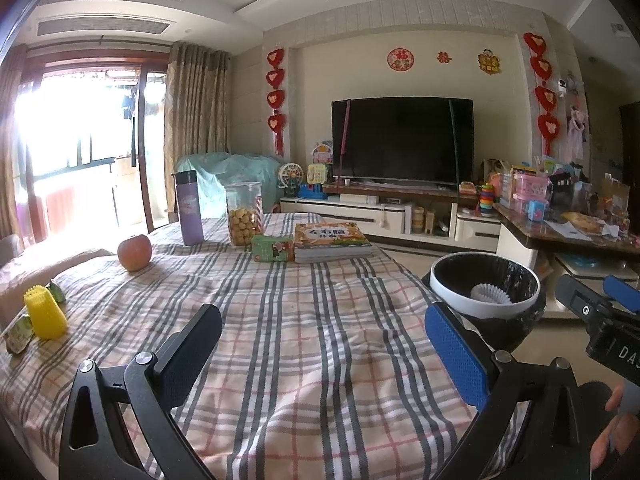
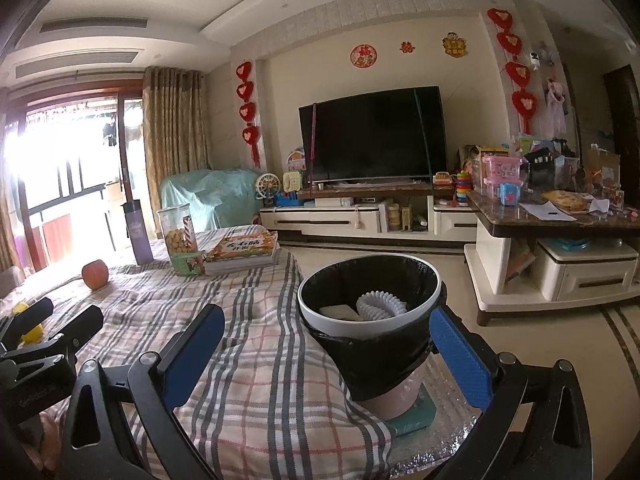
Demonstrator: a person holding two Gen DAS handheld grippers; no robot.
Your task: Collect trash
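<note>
Your left gripper (image 1: pixel 324 344) and right gripper (image 2: pixel 326 354) were both wide open, holding nothing; the black-lined white round bin (image 2: pixel 370 320) stood right of the checked-cloth surface (image 1: pixel 280 320).

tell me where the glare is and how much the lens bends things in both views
Left wrist view: the balcony window is blown out white, washing the table's left edge; ceiling lines bow strongly. Right wrist view: the same window glares at far left; the bin stays clear, and dark vignetting fills the corners.
</note>
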